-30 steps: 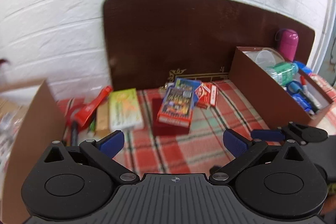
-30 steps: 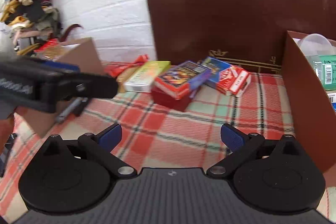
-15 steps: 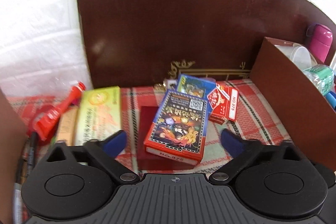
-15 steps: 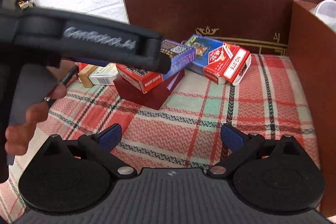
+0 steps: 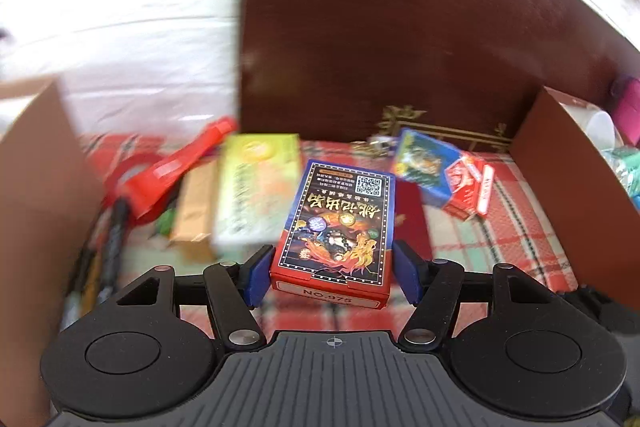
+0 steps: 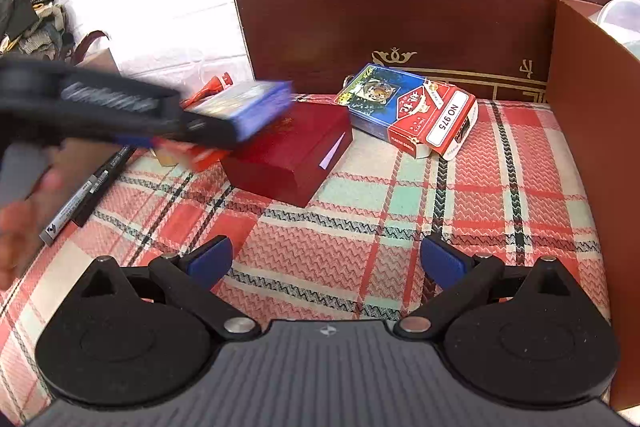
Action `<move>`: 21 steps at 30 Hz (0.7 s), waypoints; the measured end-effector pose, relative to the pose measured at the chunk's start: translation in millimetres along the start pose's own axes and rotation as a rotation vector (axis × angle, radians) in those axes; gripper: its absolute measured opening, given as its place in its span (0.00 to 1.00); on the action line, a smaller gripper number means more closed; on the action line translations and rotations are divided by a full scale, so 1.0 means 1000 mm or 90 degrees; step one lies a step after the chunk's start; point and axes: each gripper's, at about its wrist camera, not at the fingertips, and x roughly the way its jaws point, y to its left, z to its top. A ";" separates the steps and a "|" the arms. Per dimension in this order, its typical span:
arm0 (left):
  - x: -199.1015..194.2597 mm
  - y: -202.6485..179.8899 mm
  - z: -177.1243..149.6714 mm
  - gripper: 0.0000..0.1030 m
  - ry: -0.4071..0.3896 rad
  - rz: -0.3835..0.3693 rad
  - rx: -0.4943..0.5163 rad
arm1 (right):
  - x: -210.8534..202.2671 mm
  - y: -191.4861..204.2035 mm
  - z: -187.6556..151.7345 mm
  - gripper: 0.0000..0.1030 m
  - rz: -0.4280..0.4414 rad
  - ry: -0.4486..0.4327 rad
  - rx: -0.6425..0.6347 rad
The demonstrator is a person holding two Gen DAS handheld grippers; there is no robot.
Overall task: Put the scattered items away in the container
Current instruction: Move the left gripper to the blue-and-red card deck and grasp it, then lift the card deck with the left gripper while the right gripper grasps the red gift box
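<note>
Playing cards in a blue-and-red printed cardboard pack [image 5: 334, 227] sit pinched by their long edges in the left gripper [image 5: 332, 269], lifted above a dark red flat box [image 5: 412, 215] on the plaid cloth [image 5: 500, 227]. From the right wrist, the right gripper [image 6: 326, 259] hangs spread and empty over the checked fabric, a brown cardboard container [image 6: 592, 131] at its side. With only the pack's near end gripped, a quick swing could lever it loose.
</note>
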 end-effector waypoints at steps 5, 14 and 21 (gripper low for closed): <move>-0.018 0.023 -0.024 0.64 0.019 0.029 -0.024 | 0.000 0.018 0.010 0.97 0.008 -0.010 -0.034; -0.014 0.042 -0.038 0.76 0.033 0.042 -0.043 | 0.035 0.047 0.038 0.88 -0.049 -0.015 -0.034; -0.007 0.051 -0.046 0.83 0.040 0.049 -0.052 | 0.061 0.051 0.054 0.87 -0.071 0.009 -0.022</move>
